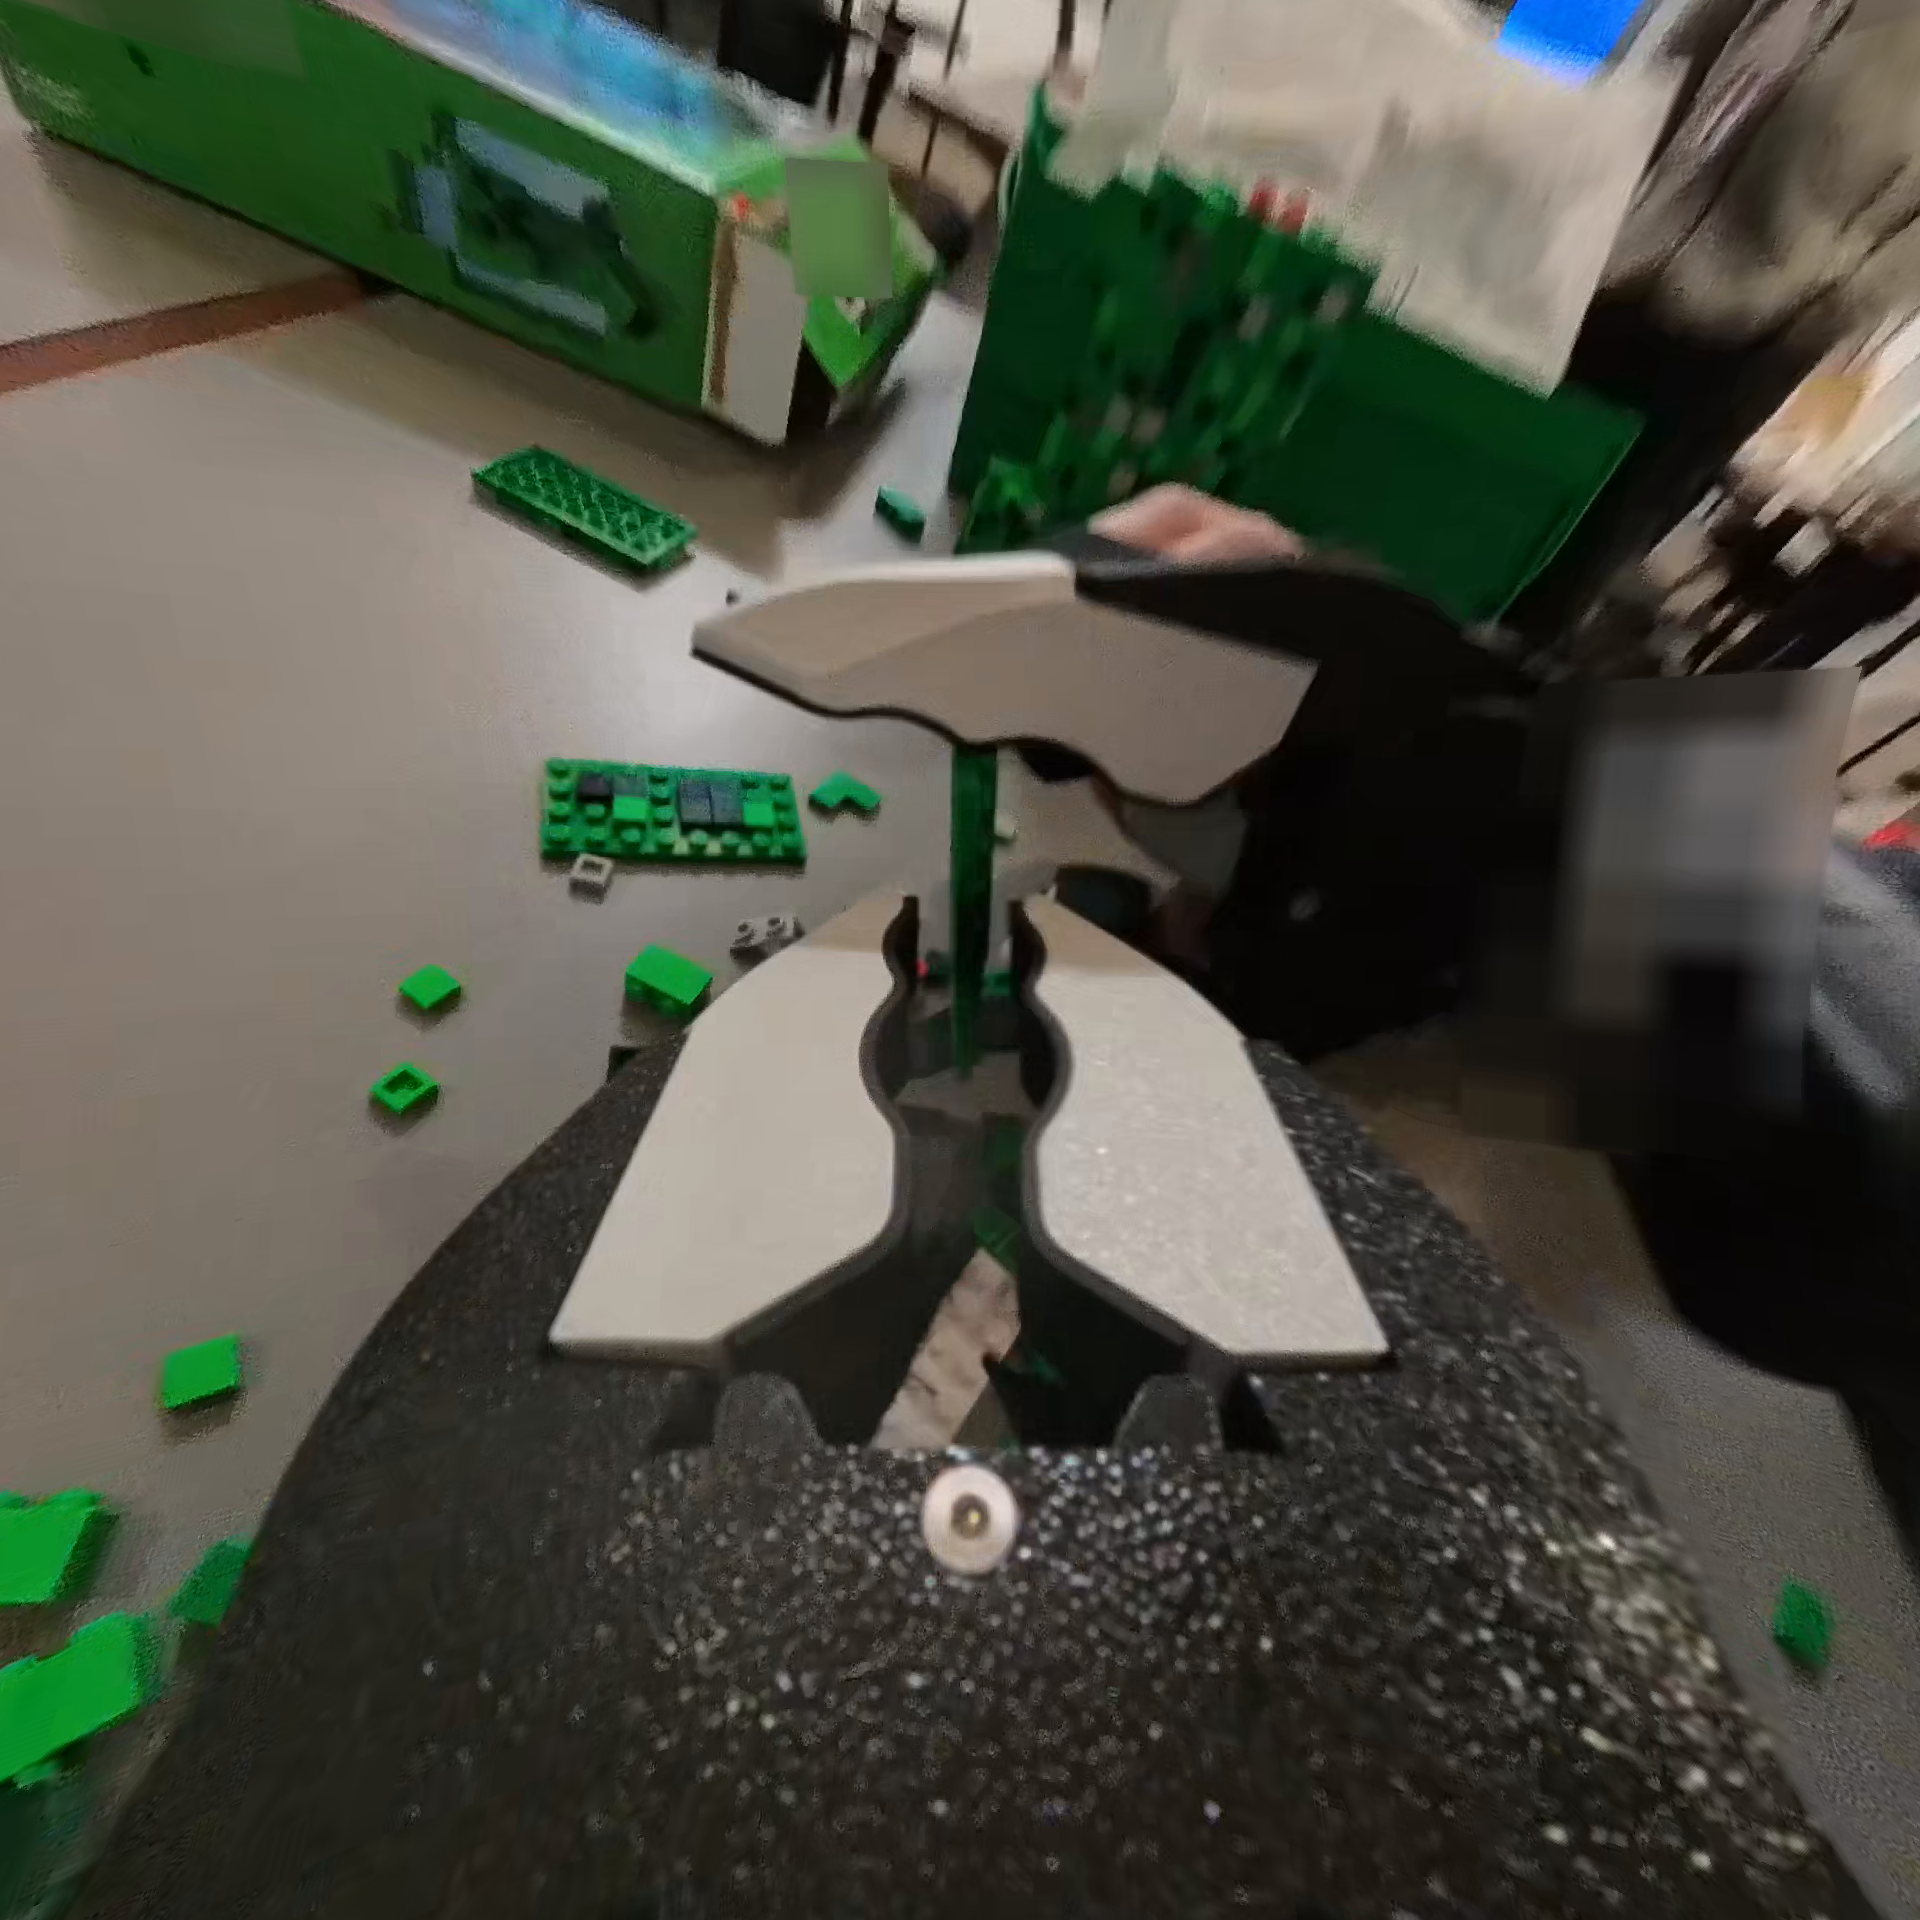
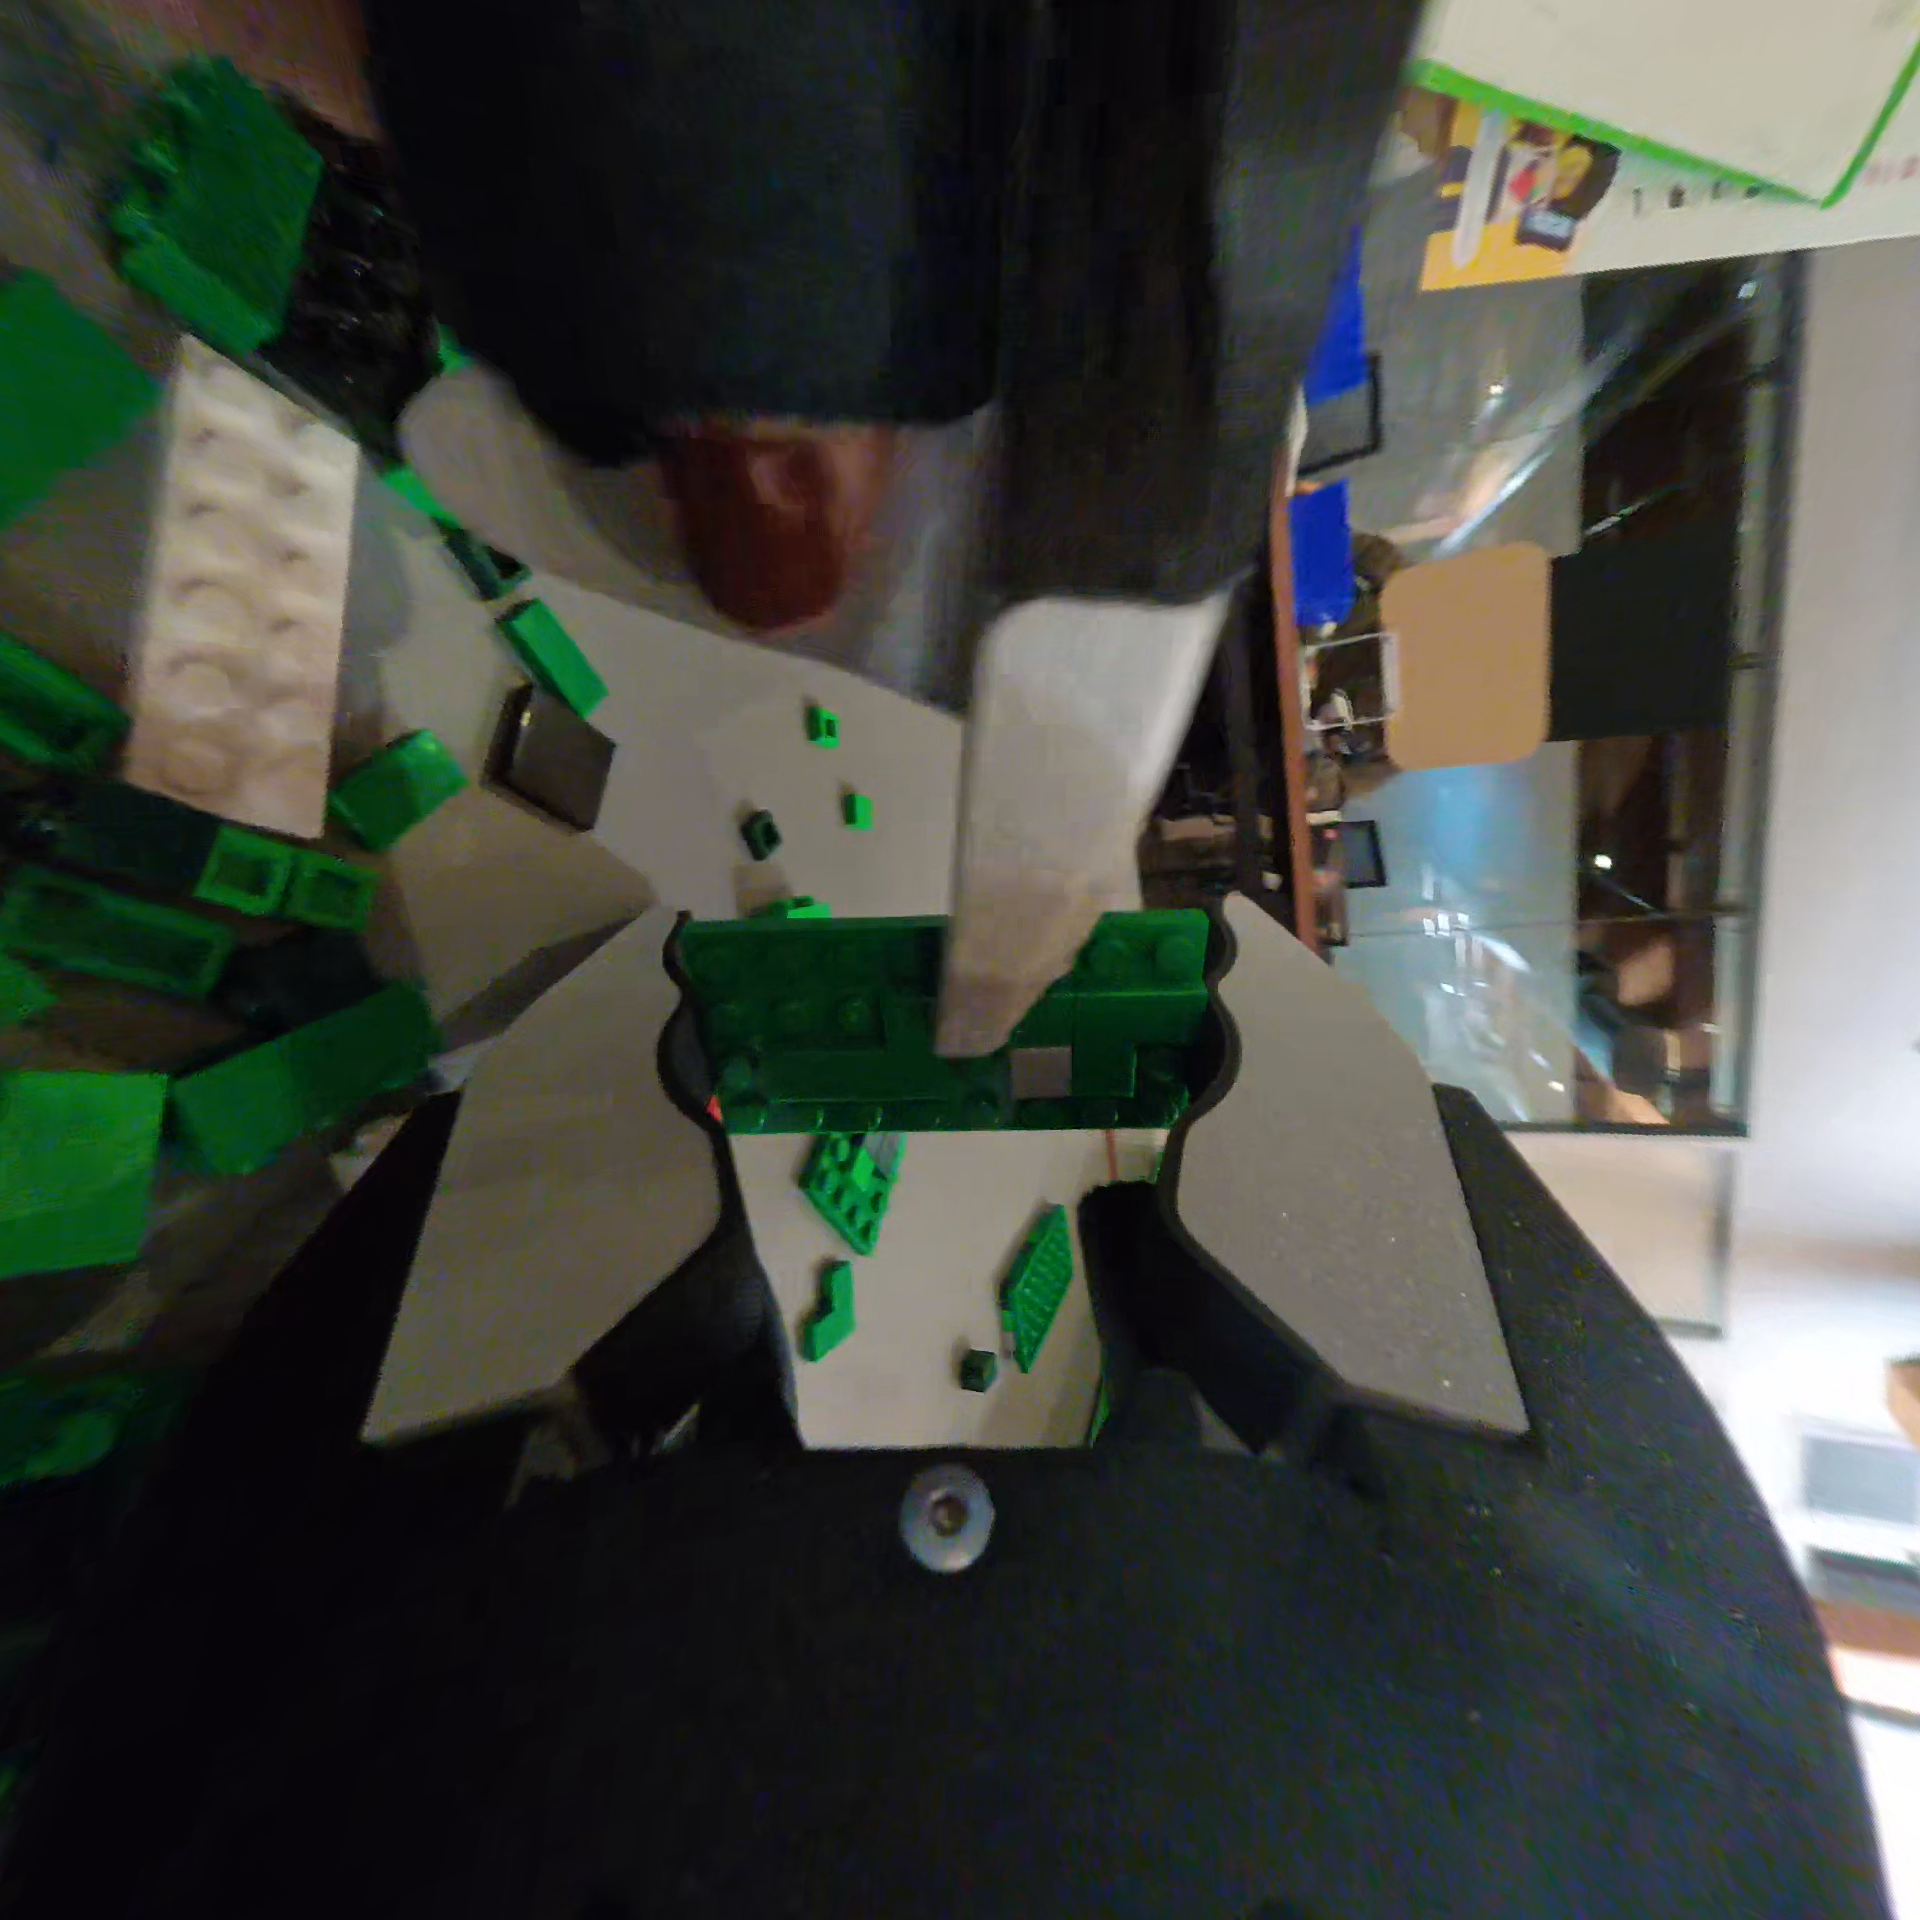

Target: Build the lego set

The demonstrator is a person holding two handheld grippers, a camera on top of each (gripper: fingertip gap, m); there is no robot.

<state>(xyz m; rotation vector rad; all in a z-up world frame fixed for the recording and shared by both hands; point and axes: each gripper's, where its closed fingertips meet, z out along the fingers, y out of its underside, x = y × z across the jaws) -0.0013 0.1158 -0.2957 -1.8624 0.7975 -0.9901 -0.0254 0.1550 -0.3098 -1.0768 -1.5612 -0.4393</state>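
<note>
A small green plate assembly (image 2: 831,977) with green bricks and one grey tile is held in the air between both grippers. My right gripper (image 2: 940,961) is shut on its two short ends. My left gripper (image 1: 964,925) is shut across its faces, and the assembly shows edge-on (image 1: 974,883) between the fingers. One left finger (image 2: 1039,831) lies over the assembly's front face in the right wrist view. The right gripper (image 1: 935,675) shows side-on above the assembly in the left wrist view, with a hand behind it.
On the grey table lie a green plate with dark tiles (image 1: 670,810), an upturned green plate (image 1: 582,506), an L-shaped piece (image 1: 844,795) and several loose green bricks (image 1: 665,977). A green box (image 1: 416,208) lies at the back. A white plate (image 2: 249,582) and a brick pile (image 2: 260,1081) are at the left. My two grippers' fingertips are within a few centimetres of each other. The L-shaped piece (image 1: 844,795) sits 9 cm or so from the ends of my right fingers. My right wrist view (image 2: 832,1307) looks at it from another angle.
</note>
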